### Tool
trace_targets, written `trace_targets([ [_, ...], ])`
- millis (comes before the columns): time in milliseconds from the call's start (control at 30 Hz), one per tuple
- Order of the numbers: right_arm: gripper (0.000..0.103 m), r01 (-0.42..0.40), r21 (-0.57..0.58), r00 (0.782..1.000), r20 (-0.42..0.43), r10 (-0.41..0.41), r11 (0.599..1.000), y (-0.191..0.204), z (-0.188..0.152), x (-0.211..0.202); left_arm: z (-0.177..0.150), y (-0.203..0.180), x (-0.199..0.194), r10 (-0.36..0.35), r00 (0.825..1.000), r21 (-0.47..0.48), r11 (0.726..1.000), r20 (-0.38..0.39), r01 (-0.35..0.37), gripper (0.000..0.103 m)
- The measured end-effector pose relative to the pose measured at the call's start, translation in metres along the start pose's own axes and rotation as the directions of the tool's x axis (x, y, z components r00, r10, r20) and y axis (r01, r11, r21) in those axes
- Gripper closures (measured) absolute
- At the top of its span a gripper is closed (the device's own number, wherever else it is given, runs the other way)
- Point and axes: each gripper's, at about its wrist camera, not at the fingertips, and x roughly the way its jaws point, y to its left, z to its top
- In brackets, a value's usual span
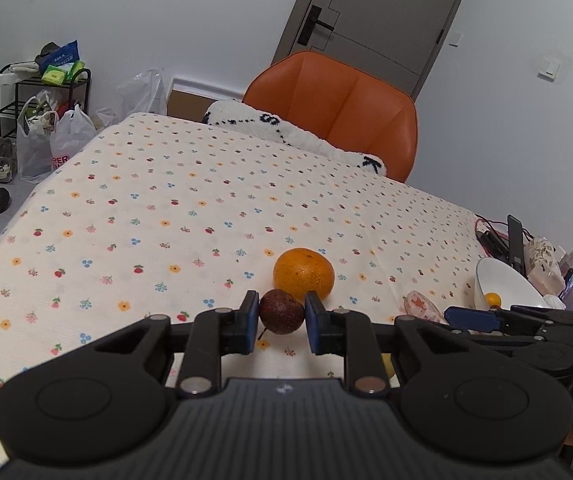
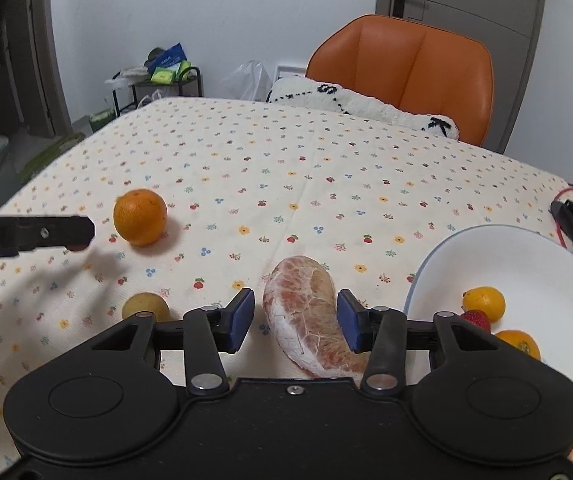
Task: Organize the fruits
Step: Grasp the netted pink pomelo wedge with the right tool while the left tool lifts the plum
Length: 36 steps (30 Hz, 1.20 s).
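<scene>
Left gripper: blue pads apart, straddling a dark purple-brown fruit; left pad at or very near the skin, a narrow gap at the right pad. Cannot tell whether it grips. Orange sits just behind that fruit, at its 1 o'clock, touching or nearly so.

Right gripper: fingers wide apart, on either side of a peeled pomelo segment lying on the cloth; gaps on both sides.

Right wrist view only: small yellow fruit at 9 o'clock of the gripper; white bowl at 3 o'clock, holding two small oranges and a strawberry. Left wrist view only: shoe, bags and rack on the floor at 10 o'clock.

Surface: cream floral tablecloth. Orange chair and grey door at 12 o'clock.
</scene>
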Motion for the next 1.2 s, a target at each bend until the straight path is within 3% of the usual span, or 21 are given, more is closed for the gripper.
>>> trace_targets([
  [367, 0.068, -0.081, 0.046, 0.995, 0.054, 0.079, 0.996, -0.008, -0.009, -0.018, -0.004, -0.009, -0.006, -0.003, 1.000, 0.012, 1.000, 0.018, 0.003, 0.080],
  [767, 0.068, -0.091, 0.082, 0.985, 0.156, 0.077, 0.992, -0.021, -0.005, -0.048, -0.004, -0.036, -0.010, -0.033, 0.999, 0.049, 0.998, 0.027, 0.031, 0.080],
  [1200, 0.068, -0.050, 0.127, 0.971, 0.237, 0.018, 0.991, -0.052, -0.012, -0.077, -0.005, -0.080, -0.014, -0.070, 0.997, 0.125, 0.990, 0.040, 0.064, 0.080],
])
